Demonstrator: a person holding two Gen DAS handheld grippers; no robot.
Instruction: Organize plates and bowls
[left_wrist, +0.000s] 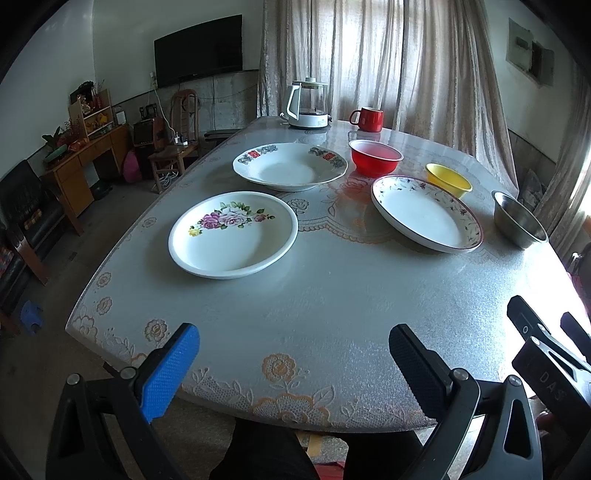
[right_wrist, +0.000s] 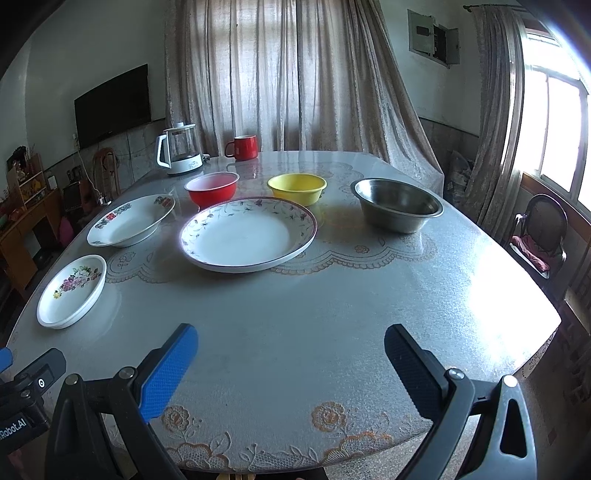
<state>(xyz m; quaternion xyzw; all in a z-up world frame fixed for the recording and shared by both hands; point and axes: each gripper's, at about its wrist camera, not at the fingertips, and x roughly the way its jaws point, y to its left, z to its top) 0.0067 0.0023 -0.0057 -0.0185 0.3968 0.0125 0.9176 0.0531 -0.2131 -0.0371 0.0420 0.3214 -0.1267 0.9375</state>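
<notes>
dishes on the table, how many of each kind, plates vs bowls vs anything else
Plates: 3 (rose plate, red-stamp plate, vine-rim plate)
Bowls: 3 (red bowl, yellow bowl, steel bowl)
Mugs: 1 (red mug)
Kettles: 1 (glass kettle)
Total: 8

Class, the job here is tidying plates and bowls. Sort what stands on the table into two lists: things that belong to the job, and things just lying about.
Belongs to the job:
rose plate
red-stamped plate
vine-rimmed plate
red bowl
yellow bowl
steel bowl

Just lying about:
glass kettle
red mug
</notes>
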